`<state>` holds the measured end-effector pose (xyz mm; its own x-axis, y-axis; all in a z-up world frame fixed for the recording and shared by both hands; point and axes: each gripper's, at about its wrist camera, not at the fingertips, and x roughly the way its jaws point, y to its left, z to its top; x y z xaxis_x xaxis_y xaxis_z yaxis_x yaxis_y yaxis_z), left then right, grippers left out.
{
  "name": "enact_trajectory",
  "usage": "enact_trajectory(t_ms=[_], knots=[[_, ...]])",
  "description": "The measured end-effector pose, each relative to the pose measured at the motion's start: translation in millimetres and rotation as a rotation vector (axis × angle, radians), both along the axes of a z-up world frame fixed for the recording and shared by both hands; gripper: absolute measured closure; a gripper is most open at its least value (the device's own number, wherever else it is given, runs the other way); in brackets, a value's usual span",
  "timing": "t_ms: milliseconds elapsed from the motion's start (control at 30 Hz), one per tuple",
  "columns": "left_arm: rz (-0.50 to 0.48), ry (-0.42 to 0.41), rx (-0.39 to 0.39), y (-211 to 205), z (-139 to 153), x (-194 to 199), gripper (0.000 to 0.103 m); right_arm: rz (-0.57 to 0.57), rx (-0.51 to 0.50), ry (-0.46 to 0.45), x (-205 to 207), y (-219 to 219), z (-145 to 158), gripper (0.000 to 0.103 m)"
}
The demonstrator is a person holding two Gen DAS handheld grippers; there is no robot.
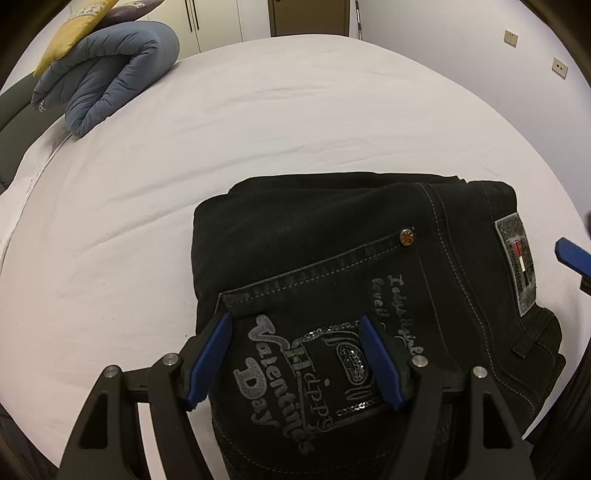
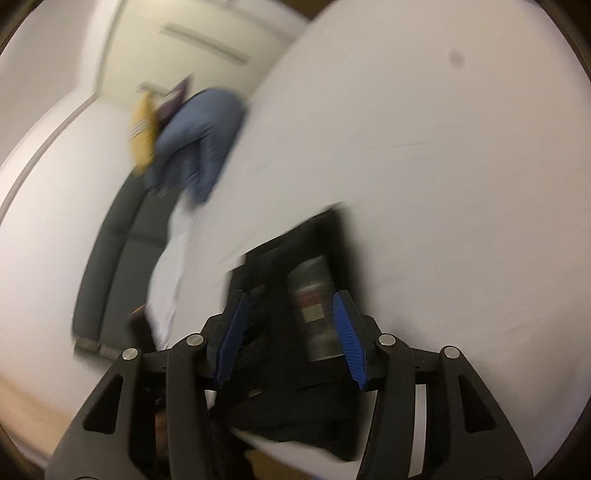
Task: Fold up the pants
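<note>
Black folded jeans (image 1: 332,240) lie on the white bed sheet (image 1: 258,110), back pocket up with silver "Valentines Day" lettering and a grey waist patch (image 1: 517,258). My left gripper (image 1: 294,319) points down over the printed pocket, open, its blue pads either side of the print without pinching cloth. A blue fingertip (image 1: 572,254) of the right gripper shows at the right edge beside the waistband. In the blurred right wrist view, my right gripper (image 2: 290,295) stands open over the jeans (image 2: 321,240), with the patch (image 2: 314,306) between its fingers.
A rolled blue duvet (image 1: 110,74) and a yellow pillow (image 1: 74,29) sit at the bed's far left corner. The duvet (image 2: 199,136) also shows in the right wrist view. A dark padded bed frame (image 2: 110,258) runs along that side. Wardrobe doors (image 1: 214,14) stand beyond.
</note>
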<state>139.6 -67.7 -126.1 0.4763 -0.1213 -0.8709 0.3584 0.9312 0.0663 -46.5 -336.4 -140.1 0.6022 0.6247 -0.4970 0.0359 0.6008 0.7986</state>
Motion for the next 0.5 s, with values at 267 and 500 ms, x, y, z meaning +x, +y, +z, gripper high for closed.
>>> enact_trajectory(t_ms=[267, 500], knots=[[-0.011, -0.034, -0.025, 5.7, 0.6, -15.0, 0.029, 0.106, -0.134, 0.042, -10.5, 46.4, -37.9, 0.055], [0.009, -0.080, -0.048, 22.5, 0.4, -57.9, 0.028, 0.149, -0.397, -0.015, -33.5, 72.6, -11.7, 0.055]])
